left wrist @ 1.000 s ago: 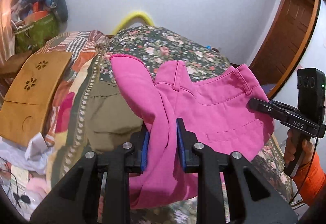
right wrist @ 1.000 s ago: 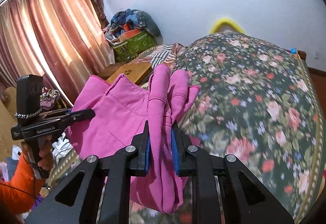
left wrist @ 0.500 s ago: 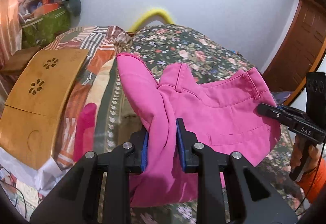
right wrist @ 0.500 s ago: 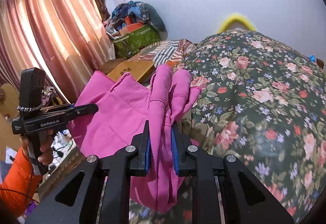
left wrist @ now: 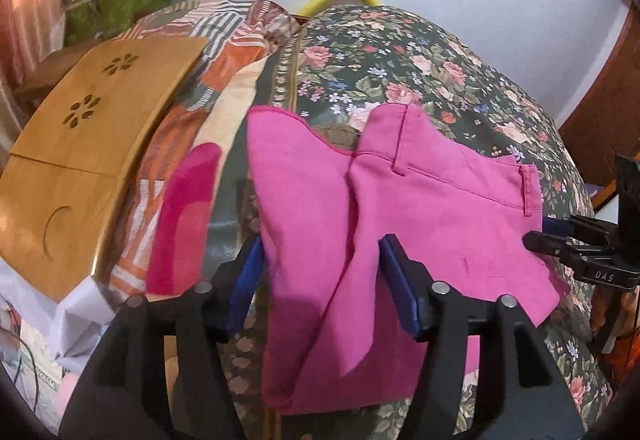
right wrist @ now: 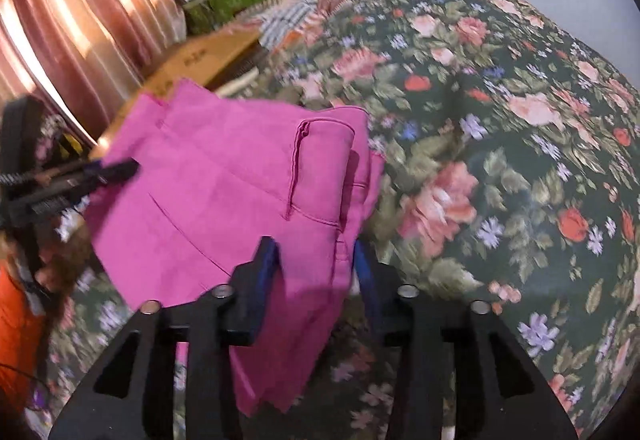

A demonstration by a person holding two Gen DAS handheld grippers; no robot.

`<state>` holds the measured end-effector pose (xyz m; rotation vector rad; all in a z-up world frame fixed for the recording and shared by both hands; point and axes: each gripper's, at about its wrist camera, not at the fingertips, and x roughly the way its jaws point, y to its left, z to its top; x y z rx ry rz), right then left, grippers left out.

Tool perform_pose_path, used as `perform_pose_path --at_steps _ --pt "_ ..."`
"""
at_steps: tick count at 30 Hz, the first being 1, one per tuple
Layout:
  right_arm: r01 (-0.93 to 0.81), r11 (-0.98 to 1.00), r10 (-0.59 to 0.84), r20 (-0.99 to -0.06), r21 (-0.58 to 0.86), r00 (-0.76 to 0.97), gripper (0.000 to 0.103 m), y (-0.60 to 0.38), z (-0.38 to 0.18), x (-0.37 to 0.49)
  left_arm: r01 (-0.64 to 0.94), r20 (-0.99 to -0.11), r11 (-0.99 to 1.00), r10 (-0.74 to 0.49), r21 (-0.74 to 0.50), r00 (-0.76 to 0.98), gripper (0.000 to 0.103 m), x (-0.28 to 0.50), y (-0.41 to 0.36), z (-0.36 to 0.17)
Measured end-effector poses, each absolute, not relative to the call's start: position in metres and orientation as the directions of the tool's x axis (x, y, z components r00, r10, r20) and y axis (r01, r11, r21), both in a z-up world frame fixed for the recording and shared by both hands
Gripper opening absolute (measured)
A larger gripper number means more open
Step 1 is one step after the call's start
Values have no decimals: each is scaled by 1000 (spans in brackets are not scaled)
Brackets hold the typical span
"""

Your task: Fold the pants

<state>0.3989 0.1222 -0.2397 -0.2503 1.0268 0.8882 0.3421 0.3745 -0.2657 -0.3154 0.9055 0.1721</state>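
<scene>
Pants point(left wrist: 420, 224) laid doubled on the bed, a fold made and more folding left.

The pink pants are seen spread over the flowered bedspread point(left wrist: 420, 52), with one layer lying over another and the waistband toward the far side; the fold is judged to be set down but not yet smoothed or reduced further. The left gripper point(left wrist: 320, 280) is held with its jaws wide apart, cloth lying between the blue pads point(left wrist: 400, 288) but not pinched. The right gripper point(right wrist: 316, 272) is likewise spread wide at the belt-loop edge, nothing being clamped. A wooden board point(left wrist: 92, 144) is seen beside the bed. At least one more fold is judged to remain before a compact bundle is reached.
</scene>
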Motion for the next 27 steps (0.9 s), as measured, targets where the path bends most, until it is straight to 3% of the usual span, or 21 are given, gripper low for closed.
perform_pose_path --at_steps 6,12,24,27 --pt "-714 679 501 -820 173 277 43 92 -212 393 -332 -787 933 98 -141 610 61 313 378 -240" --pt "-711 685 554 -745 155 371 43 58 -151 365 -340 -718 932 151 -126 679 61 267 358 -179" --pt "-762 630 730 -448 149 516 48 -5 -11 240 -236 -423 971 195 -46 885 61 136 232 -24" --pt "-778 612 763 -360 138 536 52 -22 14 205 -233 -346 972 207 -35 915 67 105 207 -1"
